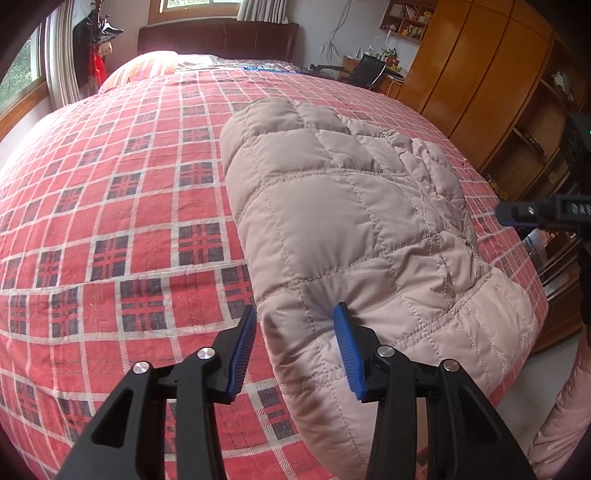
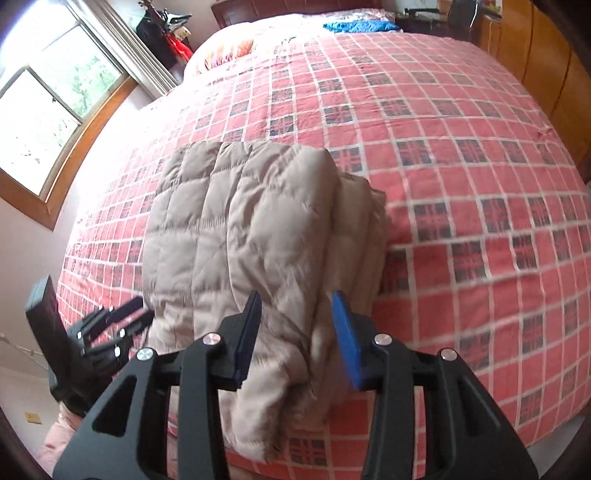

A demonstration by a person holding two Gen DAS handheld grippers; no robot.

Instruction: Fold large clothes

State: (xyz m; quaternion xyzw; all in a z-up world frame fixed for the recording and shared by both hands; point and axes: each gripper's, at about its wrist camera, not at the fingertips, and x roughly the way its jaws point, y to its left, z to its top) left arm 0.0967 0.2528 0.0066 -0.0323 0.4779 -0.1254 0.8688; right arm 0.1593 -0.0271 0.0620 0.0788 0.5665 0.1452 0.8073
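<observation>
A beige quilted jacket (image 1: 354,221) lies folded into a thick bundle on the red plaid bed cover (image 1: 110,206), near the bed's front edge. My left gripper (image 1: 295,308) is open, and its blue fingers (image 1: 349,347) straddle the bundle's near left corner. In the right wrist view the jacket (image 2: 240,229) stretches away from me. There my right gripper (image 2: 295,295) is open, with the jacket's near end bulging between its fingers. The right gripper (image 1: 517,213) pokes in at the far right of the left wrist view. The left gripper (image 2: 129,317) shows at the jacket's left side in the right wrist view.
The plaid cover (image 2: 461,166) spreads wide and flat beyond the jacket. A pillow (image 1: 147,66) and dark headboard (image 1: 218,37) lie at the far end, with a blue cloth (image 2: 360,26) beside them. A wooden wardrobe (image 1: 480,74) lines the right side. A window (image 2: 48,110) is on the left.
</observation>
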